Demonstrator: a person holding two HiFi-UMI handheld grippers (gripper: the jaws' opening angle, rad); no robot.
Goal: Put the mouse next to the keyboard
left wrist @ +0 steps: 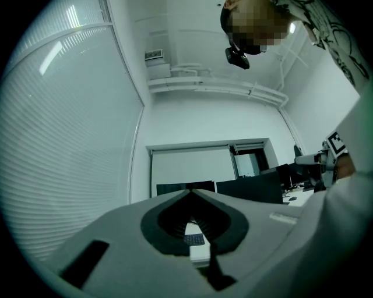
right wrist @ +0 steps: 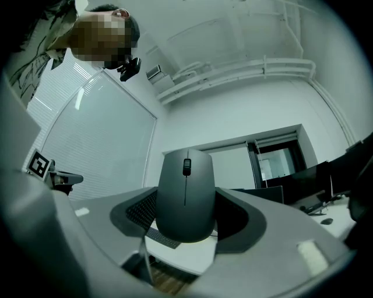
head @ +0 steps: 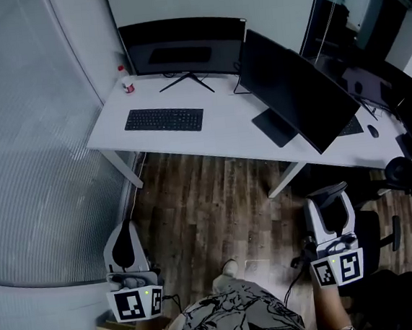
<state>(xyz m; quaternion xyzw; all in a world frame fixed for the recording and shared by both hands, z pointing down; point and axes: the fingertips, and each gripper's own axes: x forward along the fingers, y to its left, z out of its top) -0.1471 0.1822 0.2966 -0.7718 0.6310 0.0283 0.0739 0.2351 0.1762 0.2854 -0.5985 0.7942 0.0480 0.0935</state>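
Holding both tools low over the brown wooden floor (head: 210,204), you have your left gripper (left wrist: 192,195) clenched empty. The flat black keyboard (head: 164,120) lies on the white desk (head: 224,128), well apart. Your right gripper (right wrist: 186,187) grasps the grey oval mouse (right wrist: 185,206).

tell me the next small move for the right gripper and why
Probably carry the right gripper forward toward the desk, aiming for the bare spot just right of the keyboard. Its jaws are shut on the mouse, but it hangs over the floor, well short of the desk.
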